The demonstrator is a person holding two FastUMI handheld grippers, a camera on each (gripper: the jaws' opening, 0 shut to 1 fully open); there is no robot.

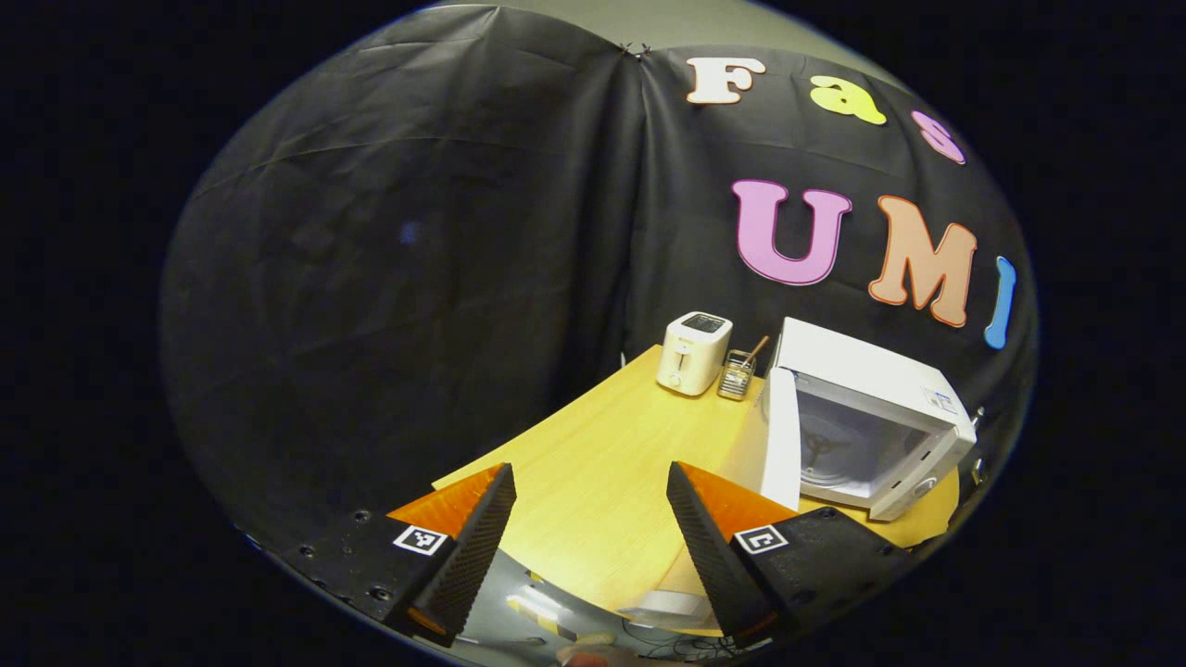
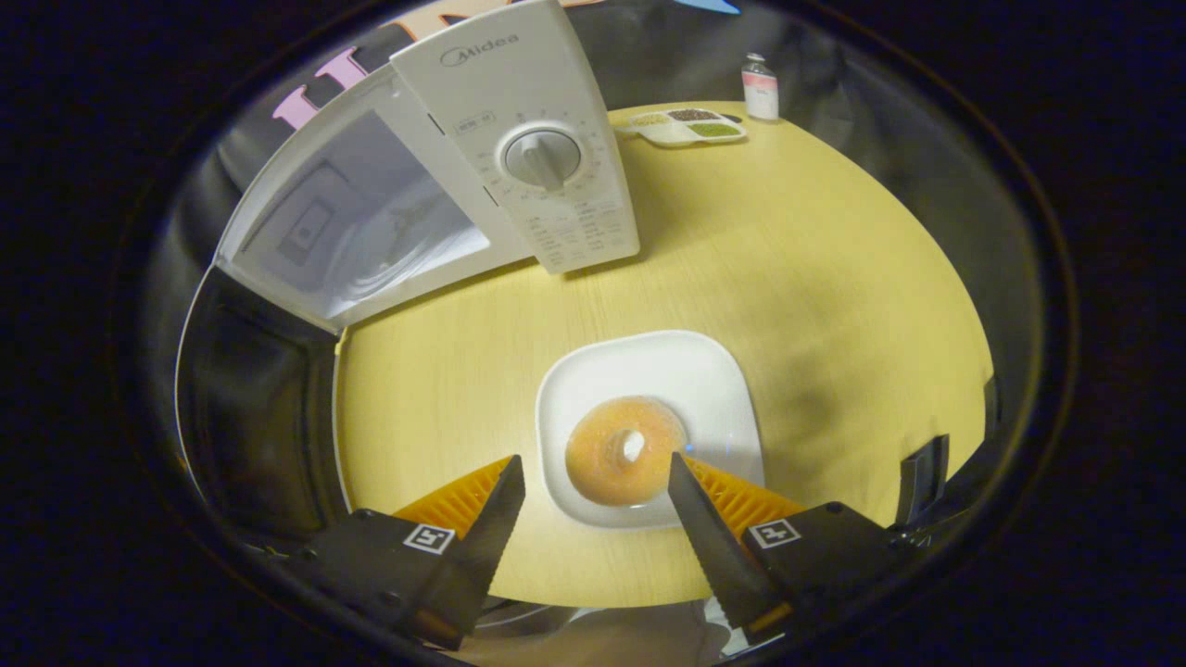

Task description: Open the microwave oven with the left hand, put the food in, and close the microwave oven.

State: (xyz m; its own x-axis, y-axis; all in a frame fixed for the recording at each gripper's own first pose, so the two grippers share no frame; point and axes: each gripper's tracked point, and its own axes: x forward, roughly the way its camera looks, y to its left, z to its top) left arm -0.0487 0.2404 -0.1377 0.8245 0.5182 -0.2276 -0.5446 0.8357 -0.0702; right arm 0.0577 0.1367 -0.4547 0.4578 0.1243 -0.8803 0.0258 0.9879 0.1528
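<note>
Black cloth walls close in a pale wooden table (image 1: pixel 593 463). From the left gripper view, the left gripper (image 1: pixel 588 486) hangs above the table's near edge with its fingers spread wide and nothing between them. Farther along the table stands the white microwave oven (image 1: pixel 866 417), its door (image 1: pixel 778 440) swung open so the cavity and turntable hub show. Beside it, toward the wall, sit a white toaster (image 1: pixel 693 352) and a small clear holder with utensils (image 1: pixel 738 373) between toaster and oven.

From the right gripper view, the right gripper (image 2: pixel 593 482) hovers over a white square plate (image 2: pixel 690 384) on the table, fingers apart and gripping nothing. A glazed doughnut (image 2: pixel 625 461) lies on the plate's near part, between the two fingertips as seen from above. Beyond the plate is the microwave's control panel with its round dial (image 2: pixel 543 157), cavity open beside it. At the far table edge rest a divided dish (image 2: pixel 684 127) and a small bottle (image 2: pixel 761 86).
</note>
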